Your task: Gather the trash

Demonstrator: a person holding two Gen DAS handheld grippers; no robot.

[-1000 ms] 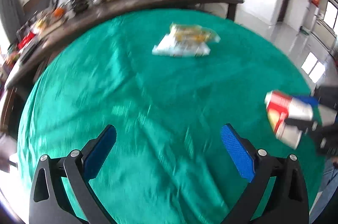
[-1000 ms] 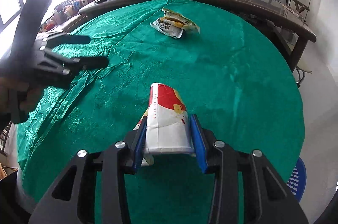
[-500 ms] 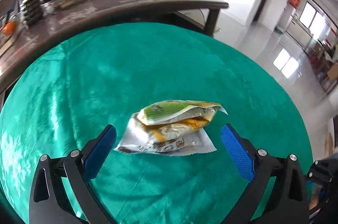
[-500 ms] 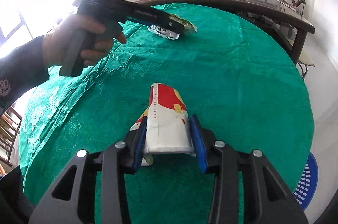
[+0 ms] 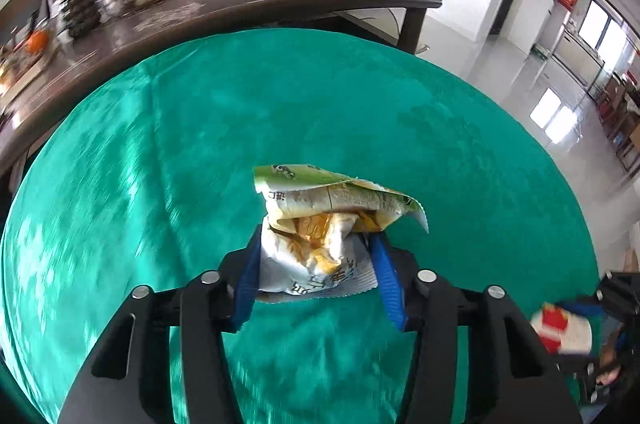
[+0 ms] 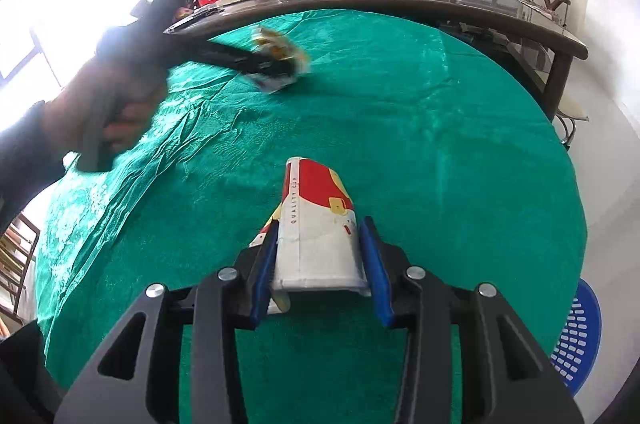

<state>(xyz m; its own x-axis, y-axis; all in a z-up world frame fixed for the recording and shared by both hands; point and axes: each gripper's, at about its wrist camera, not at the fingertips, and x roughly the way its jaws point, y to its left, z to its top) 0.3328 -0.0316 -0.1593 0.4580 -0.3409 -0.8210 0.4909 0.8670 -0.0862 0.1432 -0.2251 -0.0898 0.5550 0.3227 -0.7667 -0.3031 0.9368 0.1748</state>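
On the green cloth, far side in the right wrist view, left gripper with jaws just closing around the wrappers: blue pads against both sides of the crumpled foil-and-green bundle, so clamped on it by the look of things, though bundle probably not yet lifted off the cloth. Nearer the table edge, right gripper clenched on the cup, a flattened red-and-white paper one, held clear above the cloth. Down at the lower right of that view, off the table's edge, blue basket, the likely place for the trash. No other litter visible on the cloth in either view. Judged from this: both pieces in hand, pickup stage about finished; still left, raising the wrappers, carrying both loads over to the basket and letting go. Nothing yet seen in the basket, though only part of it in frame.
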